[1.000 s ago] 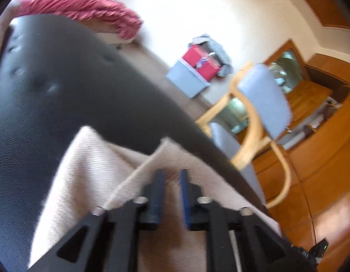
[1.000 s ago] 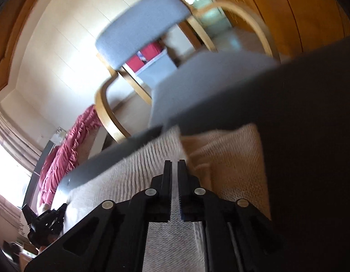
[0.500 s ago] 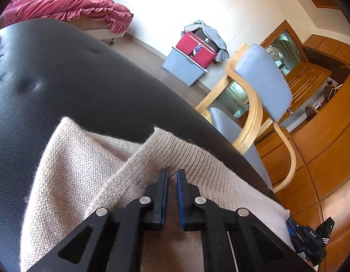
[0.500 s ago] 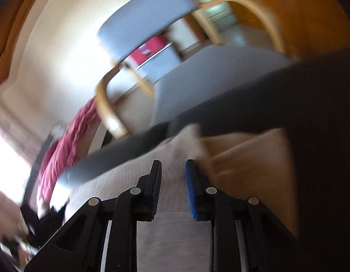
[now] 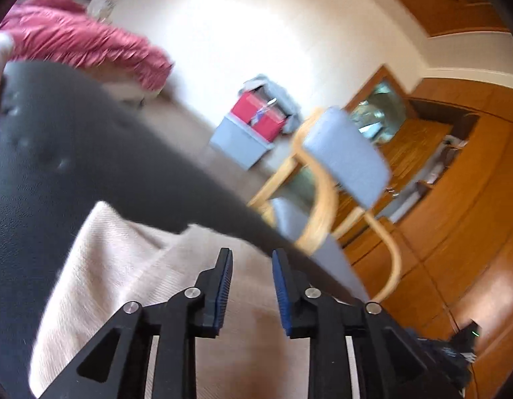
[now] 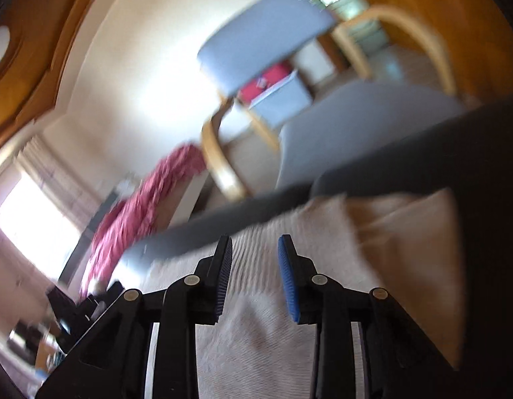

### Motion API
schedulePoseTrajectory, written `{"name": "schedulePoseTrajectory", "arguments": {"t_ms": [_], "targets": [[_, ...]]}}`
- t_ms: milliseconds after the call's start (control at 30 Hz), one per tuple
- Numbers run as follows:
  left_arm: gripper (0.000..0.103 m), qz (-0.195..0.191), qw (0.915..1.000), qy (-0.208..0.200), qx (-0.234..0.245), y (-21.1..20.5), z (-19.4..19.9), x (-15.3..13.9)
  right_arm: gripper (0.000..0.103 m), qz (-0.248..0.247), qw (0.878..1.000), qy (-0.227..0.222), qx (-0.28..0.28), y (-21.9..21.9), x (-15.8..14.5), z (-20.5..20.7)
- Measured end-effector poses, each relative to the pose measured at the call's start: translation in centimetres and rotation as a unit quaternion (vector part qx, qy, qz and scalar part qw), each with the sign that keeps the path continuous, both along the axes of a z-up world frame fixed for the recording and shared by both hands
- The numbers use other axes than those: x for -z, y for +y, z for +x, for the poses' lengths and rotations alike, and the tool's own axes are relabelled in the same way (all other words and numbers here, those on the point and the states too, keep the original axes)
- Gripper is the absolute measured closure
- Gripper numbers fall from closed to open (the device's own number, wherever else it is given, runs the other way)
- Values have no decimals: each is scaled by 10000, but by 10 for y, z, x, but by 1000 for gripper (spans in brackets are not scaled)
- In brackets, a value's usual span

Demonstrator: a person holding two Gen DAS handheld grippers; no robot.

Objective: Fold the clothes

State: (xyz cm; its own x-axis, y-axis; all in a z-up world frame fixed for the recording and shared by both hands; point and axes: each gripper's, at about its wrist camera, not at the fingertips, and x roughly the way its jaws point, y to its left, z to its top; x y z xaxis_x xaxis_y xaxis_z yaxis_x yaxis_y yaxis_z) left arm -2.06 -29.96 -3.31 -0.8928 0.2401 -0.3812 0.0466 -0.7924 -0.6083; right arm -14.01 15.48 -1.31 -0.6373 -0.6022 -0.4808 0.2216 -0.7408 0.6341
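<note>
Sweater (image 5: pixel 116 266), a beige knit one, is lying on the black leather seat (image 5: pixel 57 153), already doubled over itself, and it sits right under and just ahead of both grippers. Left gripper (image 5: pixel 251 259) has its jaws opening, nothing pinched between the blue pads, just knit showing below the gap. Same deal with the right gripper (image 6: pixel 255 249): jaws opening, no fabric caught. Relative to the sweater, the folded corner pokes up just past the left gripper's tips, and the long side looks like it runs across between the two, so either hand seems about equally close for the next fold. No readable labels or writing anywhere, too blurry.
</note>
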Motion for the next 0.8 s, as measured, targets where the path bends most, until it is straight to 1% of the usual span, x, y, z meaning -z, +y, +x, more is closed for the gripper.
{"name": "schedulePoseTrajectory", "arguments": {"t_ms": [33, 67, 100, 133, 167, 200, 233, 267, 300, 367, 433, 500, 567, 600, 633, 733, 767, 800], "targets": [[76, -77, 9999, 31, 144, 5, 3, -1, 71, 97, 9998, -161, -56, -6, 7, -3], [76, -256, 9992, -67, 292, 14, 0, 0, 72, 184, 9993, -336, -51, -12, 17, -11], [76, -456, 9978, -344, 326, 20, -7, 4, 77, 142, 9987, -490, -9, -11, 23, -13], [76, -623, 9952, -696, 281, 24, -15, 11, 77, 3, 9988, -487, 79, -8, 25, -14], [77, -572, 9939, -916, 243, 21, -20, 17, 77, 62, 9984, -474, 285, -1, 25, -14], [83, -358, 9938, -1035, 210, 14, -23, 24, 79, 121, 9977, -461, 492, 6, 25, -13], [83, -143, 9931, -1153, 176, 6, -26, 31, 80, 171, 9964, -452, 694, 12, 26, -12], [84, -6, 9928, -1189, 121, 1, -26, 34, 80, 140, 9951, -479, 854, 19, 27, -12], [85, 73, 9932, -1164, 51, -2, -24, 35, 80, 38, 9939, -502, 979, 25, 29, -12], [84, 255, 9940, -1061, 71, -5, -19, 37, 78, -203, 9934, -480, 1022, 32, 29, -6], [79, 349, 9949, -941, 79, -7, -17, 37, 76, -189, 9946, -366, 953, 30, 22, 1], [78, 335, 9957, -863, 52, -8, -17, 35, 76, -166, 9975, -186, 655, 15, 9, 4], [78, 316, 9960, -837, 40, -10, -22, 33, 75, -102, 9998, -7, 143, -8, -3, 12], [78, 311, 9961, -823, 39, -11, -23, 34, 74, -17, 9999, 42, -116, -24, -5, 14], [78, 300, 9964, -791, 28, -13, -22, 34, 74, 217, 9996, 42, -187, -34, -3, 17], [76, 166, 9984, -529, -66, -16, -12, 28, 74, 920, 9950, 40, -398, -66, 4, 26], [76, 30, 9984, -555, -142, -15, -10, 27, 74, 1122, 9927, 33, -446, -74, 6, 28], [76, -157, 9975, -637, -253, -15, -7, 26, 74, 1069, 9938, -19, -318, -68, 8, 27]]}}
